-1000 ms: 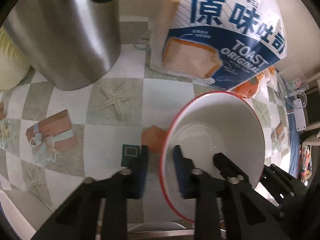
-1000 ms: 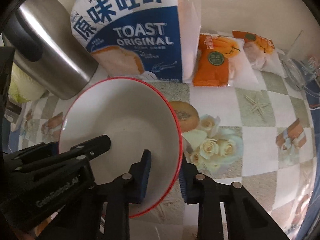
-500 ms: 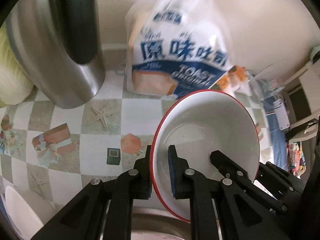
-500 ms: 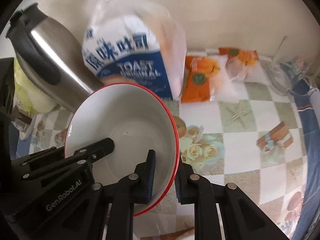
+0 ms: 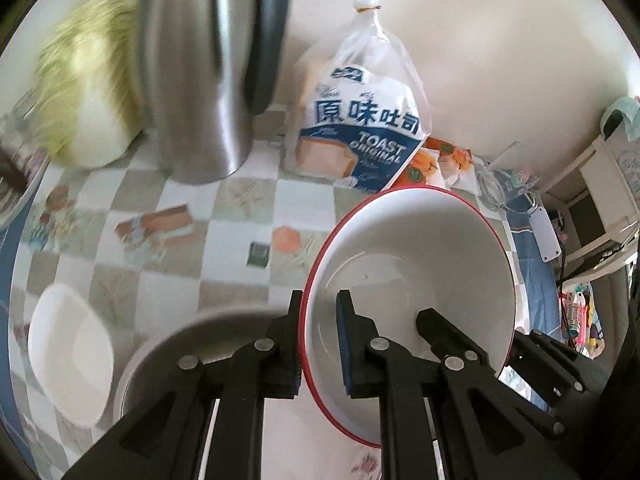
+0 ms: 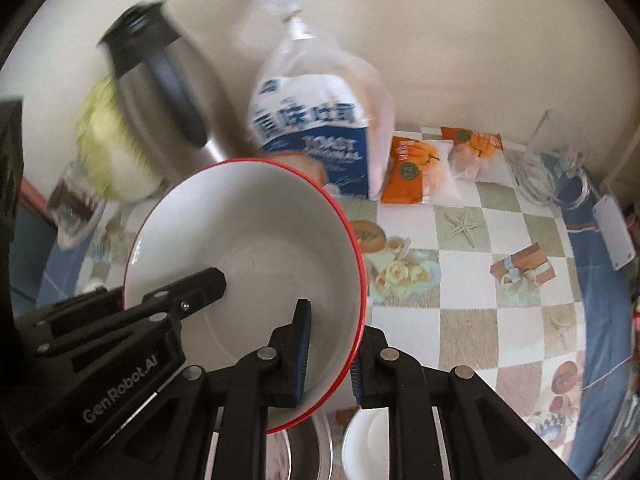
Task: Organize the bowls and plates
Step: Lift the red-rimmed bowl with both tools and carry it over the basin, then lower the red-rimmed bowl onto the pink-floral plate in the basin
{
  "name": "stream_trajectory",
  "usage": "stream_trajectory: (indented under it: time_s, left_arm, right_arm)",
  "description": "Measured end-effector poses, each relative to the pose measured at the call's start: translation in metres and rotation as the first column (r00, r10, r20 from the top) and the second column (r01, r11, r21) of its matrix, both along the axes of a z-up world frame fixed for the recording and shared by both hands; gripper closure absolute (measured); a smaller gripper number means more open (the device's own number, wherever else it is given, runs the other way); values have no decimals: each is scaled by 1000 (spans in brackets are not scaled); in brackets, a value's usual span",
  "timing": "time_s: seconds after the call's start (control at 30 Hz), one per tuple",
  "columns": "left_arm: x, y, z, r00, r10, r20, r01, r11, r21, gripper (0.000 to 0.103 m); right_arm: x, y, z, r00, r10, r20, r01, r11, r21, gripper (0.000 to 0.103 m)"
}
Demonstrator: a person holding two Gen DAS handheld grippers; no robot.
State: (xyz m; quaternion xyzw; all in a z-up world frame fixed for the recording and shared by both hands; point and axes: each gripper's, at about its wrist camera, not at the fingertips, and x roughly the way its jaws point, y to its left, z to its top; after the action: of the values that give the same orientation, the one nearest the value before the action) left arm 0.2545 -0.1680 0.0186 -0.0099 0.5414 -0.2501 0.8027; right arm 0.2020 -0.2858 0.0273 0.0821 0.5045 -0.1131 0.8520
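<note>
Left wrist view: the left claw (image 5: 318, 340) is narrow and holds the left rim of the red-rimmed bowl (image 5: 412, 264), one finger outside the wall and one inside. The bowl is white, smooth and glossy, round, with a thin red edge. From the right of the bowl the right claw (image 5: 464, 344) reaches in, one finger inside it. Left of the bowl the table (image 5: 180, 276) shows a bare stretch of checked cloth with starfish and gift prints. Beyond the bowl stands a toast bag (image 5: 360, 136) of clear plastic, tied at the top. Far left of the bowl are a tall steel kettle (image 5: 200, 80) with a dark handle and a pale green cabbage (image 5: 84, 92), both blurred. Low and left of the bowl lie a small white dish (image 5: 68, 352) and a grey round rim (image 5: 208, 324), partly hidden by the claw.

Right wrist view: the right claw (image 6: 328, 356) is narrow too and grips the bowl's (image 6: 248, 240) right rim. The left claw (image 6: 188, 288) enters from the bowl's left. Right of the bowl the cloth is open up to two orange snack packs (image 6: 416, 168). Below the bowl a white plate (image 6: 368, 440) shows in part.
</note>
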Motion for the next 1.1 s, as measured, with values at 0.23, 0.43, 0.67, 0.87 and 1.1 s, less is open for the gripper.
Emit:
stream_trajectory:
  time_s: [0.23,0.43,0.67,0.87,1.1]
  left_arm:
    - [-28,37,-9,999,45,-12,-45,999,-18,89]
    - [-52,59,-14,998,65,-16,-65,998,-15,89]
    - [-77,77,-20,997,65,-30,-66,998,-22,89]
    - [-92,86,-15,998,56,18,-56,998,24,89]
    - [-94,93,-16,999,41,28,-42,999,34,89]
  right_arm:
    - [-30,28,-3,999,37,12,-37,999,21,84]
    - [-55,54,-8,998,58,29,-59,998,32,84]
    - [-80,65,-16,998,41,52,-45,996,75,84]
    - [-97,77,-19,995,43,92,-52,993,103,84]
    - [-108,82,-23,993,0,119,-20,986,164,84]
